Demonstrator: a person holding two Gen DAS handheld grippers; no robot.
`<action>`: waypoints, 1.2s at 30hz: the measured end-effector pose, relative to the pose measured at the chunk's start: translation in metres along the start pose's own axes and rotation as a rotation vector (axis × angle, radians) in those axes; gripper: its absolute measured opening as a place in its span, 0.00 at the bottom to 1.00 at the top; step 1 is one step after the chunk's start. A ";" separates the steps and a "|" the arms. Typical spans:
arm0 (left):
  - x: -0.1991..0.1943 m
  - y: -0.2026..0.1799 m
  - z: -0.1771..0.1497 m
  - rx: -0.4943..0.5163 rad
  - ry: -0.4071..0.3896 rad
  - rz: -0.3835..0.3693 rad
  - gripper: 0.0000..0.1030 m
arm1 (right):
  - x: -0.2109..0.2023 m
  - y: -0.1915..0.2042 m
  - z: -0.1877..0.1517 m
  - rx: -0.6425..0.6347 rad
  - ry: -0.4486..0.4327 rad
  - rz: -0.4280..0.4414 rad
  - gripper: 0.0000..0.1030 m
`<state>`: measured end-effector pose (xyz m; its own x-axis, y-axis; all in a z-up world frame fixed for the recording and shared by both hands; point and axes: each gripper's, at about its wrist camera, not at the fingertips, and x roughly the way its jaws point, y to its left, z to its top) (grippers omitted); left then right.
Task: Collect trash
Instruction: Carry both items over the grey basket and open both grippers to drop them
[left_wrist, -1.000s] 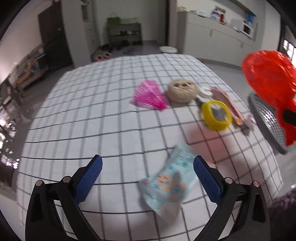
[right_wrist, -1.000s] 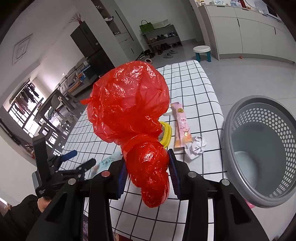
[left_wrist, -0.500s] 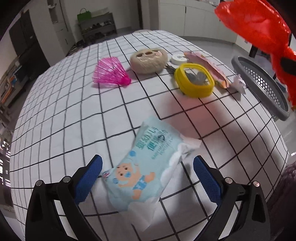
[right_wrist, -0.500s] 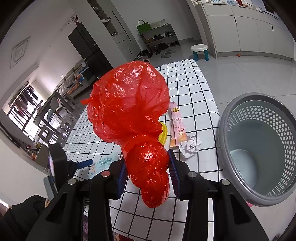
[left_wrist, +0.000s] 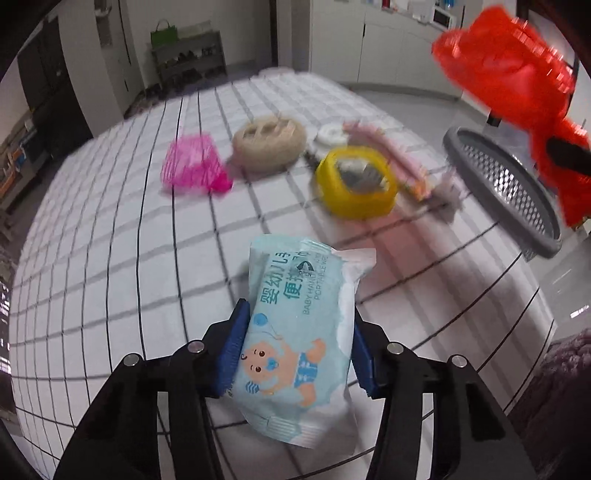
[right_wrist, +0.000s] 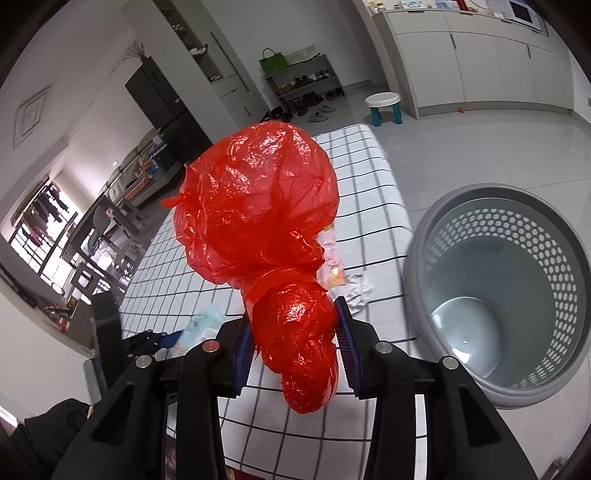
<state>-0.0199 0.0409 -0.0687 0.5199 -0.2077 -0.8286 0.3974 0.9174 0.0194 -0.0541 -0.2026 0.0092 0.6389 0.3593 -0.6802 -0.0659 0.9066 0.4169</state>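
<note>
Far left on checked tablecloth (left_wrist: 110, 229): pink ribbed plastic cone (left_wrist: 192, 171), lying on its side, blurred. Just right of it, round beige woven piece (left_wrist: 269, 142) with slots on top. Near centre: left gripper (left_wrist: 299, 354) clamped on pale blue wipes pack (left_wrist: 299, 325), soft glossy film, cartoon baby print, blue pads pressed on both long sides, pack tilted up off the cloth. Beyond and right of pack: yellow rounded-square plastic container (left_wrist: 356, 184), dark contents inside, not identifiable; small white round lid (left_wrist: 332, 133) touching its far side; pink long wrapper (left_wrist: 384, 151) slanting just right of it; crumpled white paper (right_wrist: 356, 290) at the table's right edge. Right of table, on the floor: grey perforated plastic basket (right_wrist: 498, 280), round, smooth solid bottom, one pale item lying in it. Right gripper (right_wrist: 295, 332) closed on knotted lower bulge of red plastic bag (right_wrist: 258, 206); bag crinkled, shiny, translucent, ballooned above the pads, held over the table's near right edge beside the basket. Bag blocks most of the table centre in right wrist view; in left wrist view, at upper right above the basket rim, motion-blurred.
</note>
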 end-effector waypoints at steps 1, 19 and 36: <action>-0.004 -0.007 0.006 0.012 -0.023 0.022 0.48 | -0.003 -0.004 0.000 0.008 -0.007 -0.009 0.38; -0.010 -0.143 0.106 0.096 -0.165 -0.108 0.48 | -0.058 -0.127 0.004 0.270 -0.107 -0.290 0.38; 0.038 -0.232 0.147 0.165 -0.113 -0.187 0.69 | -0.066 -0.177 0.000 0.415 -0.042 -0.377 0.44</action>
<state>0.0190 -0.2295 -0.0220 0.5033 -0.4134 -0.7588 0.6078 0.7936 -0.0292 -0.0847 -0.3867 -0.0202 0.5903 0.0108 -0.8071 0.4745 0.8043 0.3578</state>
